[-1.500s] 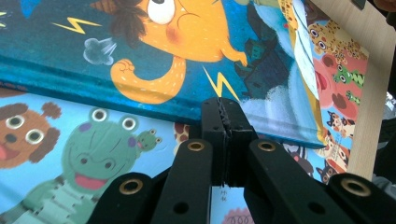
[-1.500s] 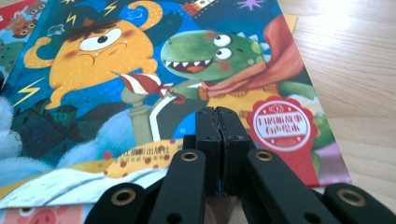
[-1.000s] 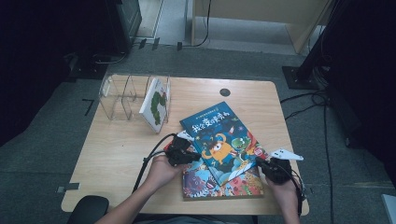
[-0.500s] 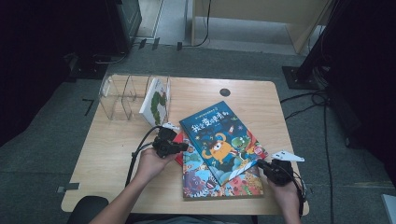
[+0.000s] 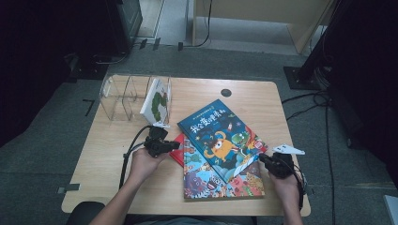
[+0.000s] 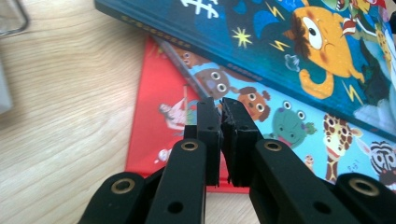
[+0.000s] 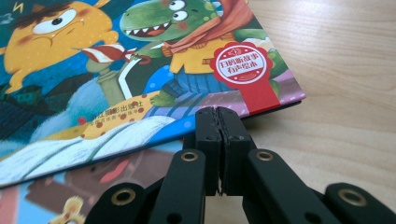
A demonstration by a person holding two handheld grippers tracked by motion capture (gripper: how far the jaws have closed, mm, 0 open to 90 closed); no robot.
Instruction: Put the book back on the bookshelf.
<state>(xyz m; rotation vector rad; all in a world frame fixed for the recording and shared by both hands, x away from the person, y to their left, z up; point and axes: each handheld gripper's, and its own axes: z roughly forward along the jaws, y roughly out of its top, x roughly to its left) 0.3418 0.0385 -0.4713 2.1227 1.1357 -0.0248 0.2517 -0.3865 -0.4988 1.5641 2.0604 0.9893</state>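
After sliding left along the table, stopped the left gripper [image 5: 174, 145] with jaws together and empty over the red book [image 5: 178, 153], kept the right gripper [image 5: 262, 158] shut and empty at the near right corner of the blue book [image 5: 220, 136] topping the middle pile, so nothing lifted yet.

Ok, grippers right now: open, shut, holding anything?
Left gripper: shut, holding nothing, over the red book.
Right gripper: shut, holding nothing, at the blue book edge.
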